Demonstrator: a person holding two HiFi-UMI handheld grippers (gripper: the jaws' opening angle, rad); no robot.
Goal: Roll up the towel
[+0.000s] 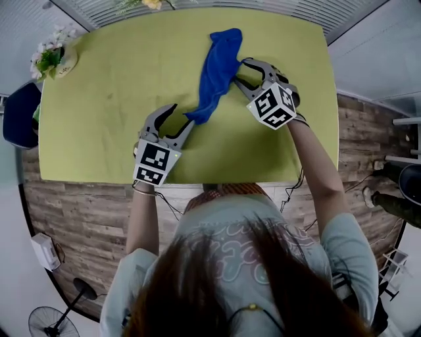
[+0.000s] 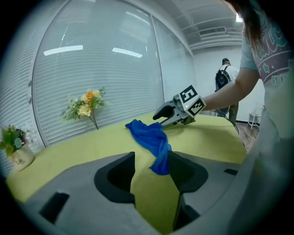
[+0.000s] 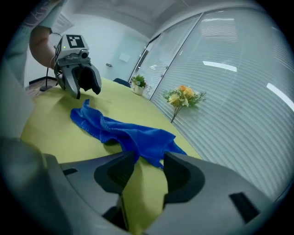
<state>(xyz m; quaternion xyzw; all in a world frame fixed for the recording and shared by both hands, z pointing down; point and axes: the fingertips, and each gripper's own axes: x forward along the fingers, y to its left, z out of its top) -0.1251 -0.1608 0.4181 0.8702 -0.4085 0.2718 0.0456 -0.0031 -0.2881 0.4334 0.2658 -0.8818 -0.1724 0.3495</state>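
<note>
A blue towel (image 1: 217, 69) lies crumpled in a long strip on the green table (image 1: 112, 99), running from the far middle toward me. My left gripper (image 1: 183, 114) sits at the strip's near end; in the left gripper view that end (image 2: 160, 163) lies between the open jaws, against the right one, with a gap beside it. My right gripper (image 1: 239, 70) is at the towel's right side, further back. In the right gripper view a towel corner (image 3: 154, 153) lies between its jaw tips, which stand apart without pressing on it.
A small pot of flowers (image 1: 56, 59) stands at the table's far left corner, and a flower sprig (image 1: 151, 4) lies at the far edge. A blue chair (image 1: 20, 112) stands left of the table. A person (image 2: 226, 78) stands in the background.
</note>
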